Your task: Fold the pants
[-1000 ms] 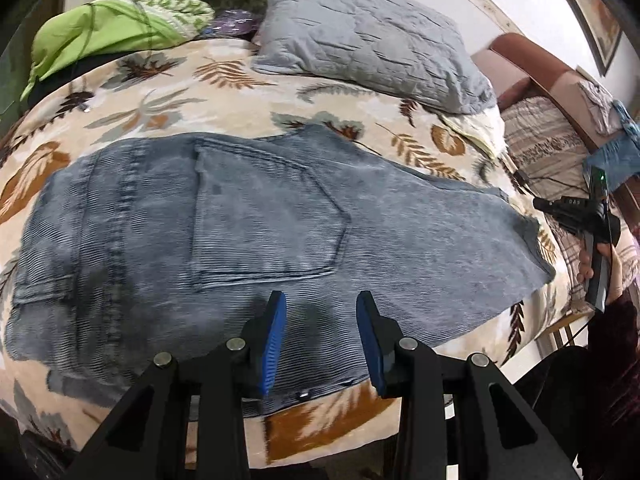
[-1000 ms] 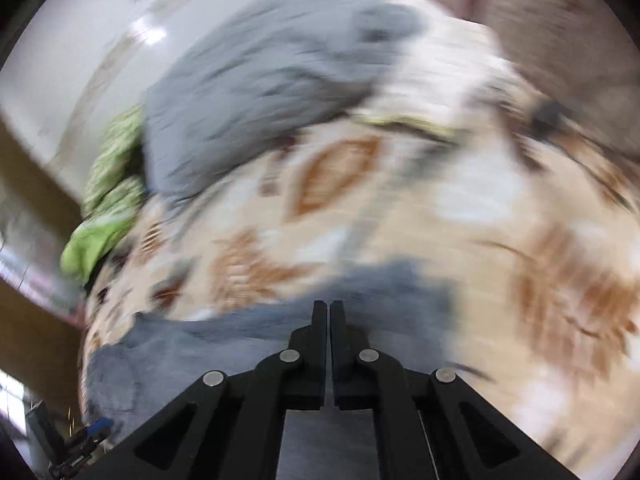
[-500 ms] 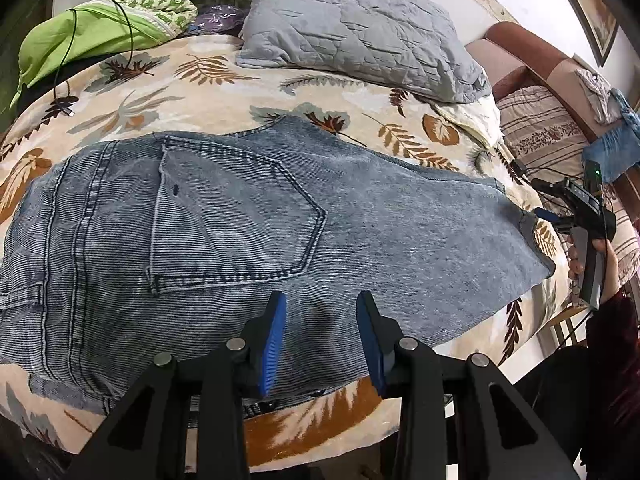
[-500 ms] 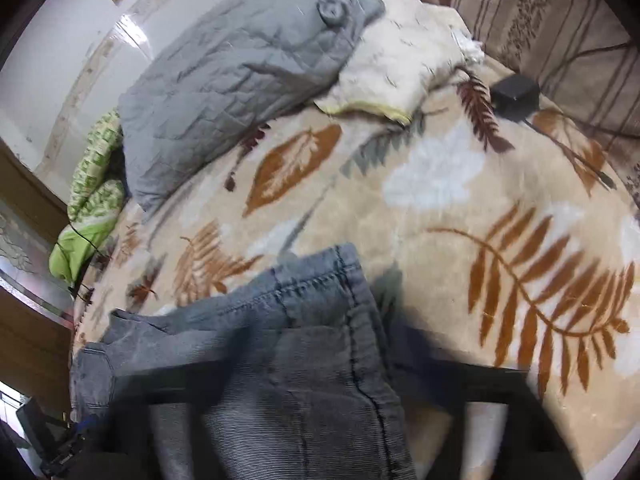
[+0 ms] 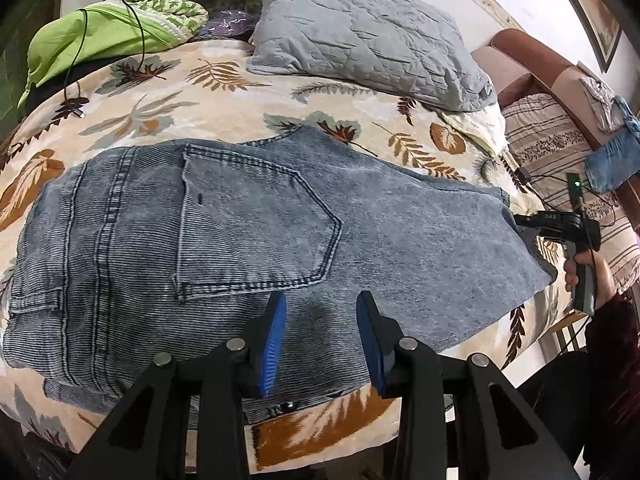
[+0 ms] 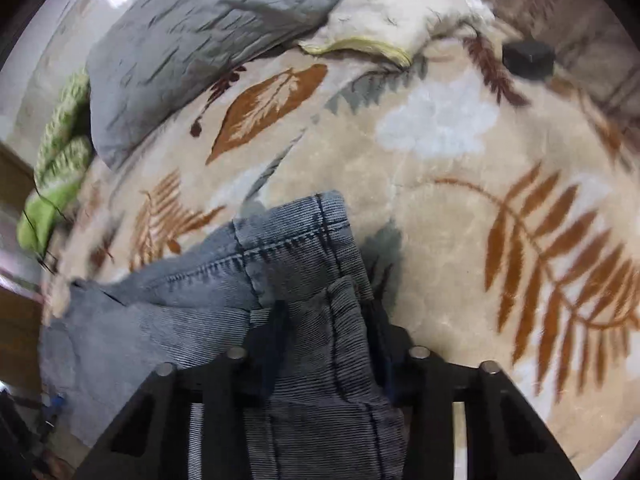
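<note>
At 3 o'clock in the left view, right gripper [image 5: 520,222] has just been closing on the jeans [image 5: 248,240] hem; long axis 9-to-3. Left gripper [image 5: 320,340] hovers open, empty.

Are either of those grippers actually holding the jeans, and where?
The right gripper has just been closing around the jeans at the leg's hem end. The left gripper holds nothing.

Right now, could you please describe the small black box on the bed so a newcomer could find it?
Start at the leaf-patterned beige blanket, then go to the cream cushion by the grey quilted pillow. Just right of the cushion lies the small black box, the only dark, hard-edged thing among soft fabrics.
</note>
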